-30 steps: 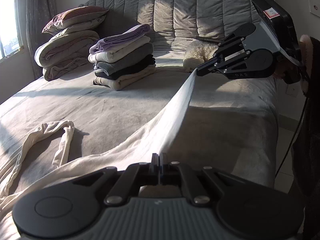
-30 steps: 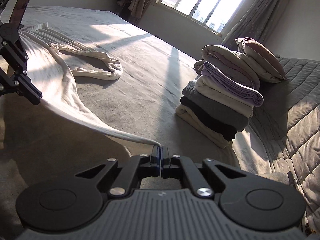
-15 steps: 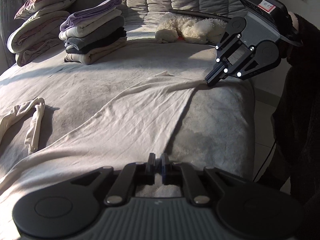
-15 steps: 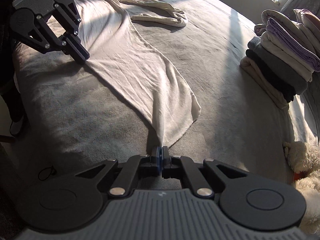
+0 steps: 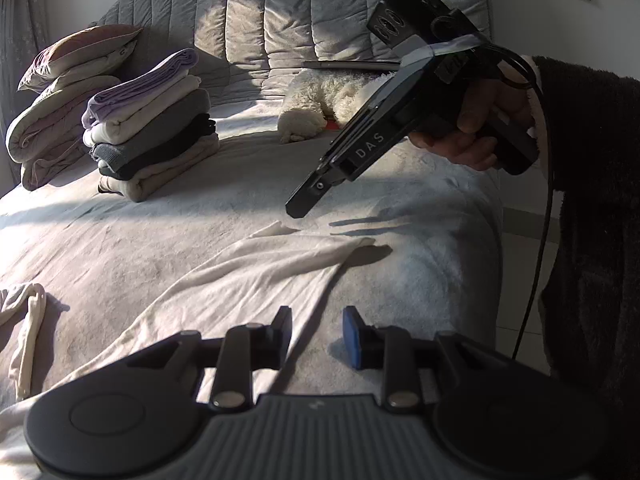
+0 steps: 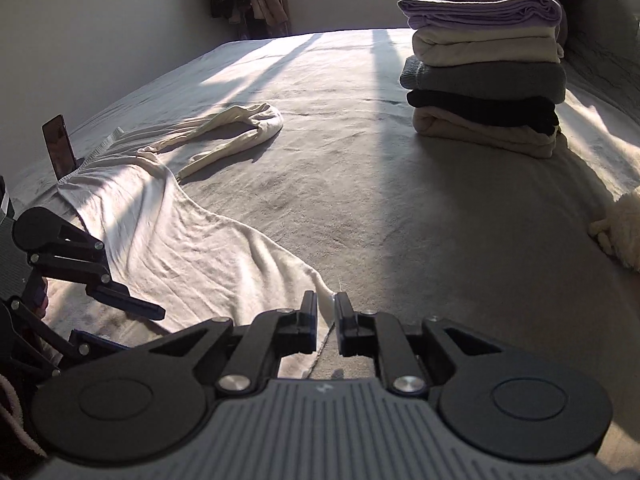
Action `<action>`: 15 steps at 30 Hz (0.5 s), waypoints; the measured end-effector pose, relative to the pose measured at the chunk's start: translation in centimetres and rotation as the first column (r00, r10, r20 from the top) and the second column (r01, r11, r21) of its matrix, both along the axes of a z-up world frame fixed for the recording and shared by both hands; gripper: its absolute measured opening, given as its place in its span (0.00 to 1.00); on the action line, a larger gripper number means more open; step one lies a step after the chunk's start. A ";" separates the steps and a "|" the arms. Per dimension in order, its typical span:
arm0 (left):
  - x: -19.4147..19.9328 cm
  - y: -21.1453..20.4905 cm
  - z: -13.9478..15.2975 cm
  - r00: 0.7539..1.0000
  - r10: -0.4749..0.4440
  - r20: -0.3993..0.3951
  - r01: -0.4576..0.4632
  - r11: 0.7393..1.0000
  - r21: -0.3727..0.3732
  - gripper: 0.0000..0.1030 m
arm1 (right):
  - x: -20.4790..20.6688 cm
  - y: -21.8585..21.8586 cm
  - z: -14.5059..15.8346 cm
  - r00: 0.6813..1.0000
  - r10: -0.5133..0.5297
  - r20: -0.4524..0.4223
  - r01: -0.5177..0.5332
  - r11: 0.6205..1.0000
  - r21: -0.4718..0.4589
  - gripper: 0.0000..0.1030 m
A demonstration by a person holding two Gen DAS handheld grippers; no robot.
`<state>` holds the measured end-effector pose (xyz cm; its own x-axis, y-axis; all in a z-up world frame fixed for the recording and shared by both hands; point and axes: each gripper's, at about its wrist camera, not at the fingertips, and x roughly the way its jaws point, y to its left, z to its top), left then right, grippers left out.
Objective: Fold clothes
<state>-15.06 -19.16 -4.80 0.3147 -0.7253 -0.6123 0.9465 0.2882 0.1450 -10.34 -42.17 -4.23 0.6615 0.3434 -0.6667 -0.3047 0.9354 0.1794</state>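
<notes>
**Letting go of a cream garment on the bed**

Opening its jaws, the left gripper [image 5: 316, 330] hovers over the cream garment [image 5: 256, 280] spread flat on the grey bedspread [image 6: 360, 184]. The right gripper [image 6: 326, 320], jaws also parting, has released the garment's corner. Folded clothes [image 6: 484, 76] stand stacked nearby.
</notes>
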 end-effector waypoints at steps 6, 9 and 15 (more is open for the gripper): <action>-1.0 -2.6 -1.0 0.995 0.061 0.081 -0.061 0.998 -0.004 0.27 | 0.7 -0.8 -1.5 1.000 0.011 -0.013 -0.011 0.999 0.033 0.32; -0.8 -3.4 -1.1 0.995 0.080 0.063 -0.080 0.997 -0.010 0.27 | 0.7 -1.2 -1.7 1.000 0.022 0.012 -0.022 0.997 0.070 0.39; -0.9 -4.4 -1.4 0.992 0.111 0.056 -0.110 0.994 -0.020 0.29 | 1.8 -1.2 -2.4 0.999 0.010 0.030 -0.013 0.995 0.100 0.01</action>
<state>-15.96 -23.59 -6.18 0.4271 -0.6940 -0.5796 0.8992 0.3933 0.1916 -8.57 -43.40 -6.64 0.6760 0.4151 -0.6089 -0.3220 0.9096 0.2627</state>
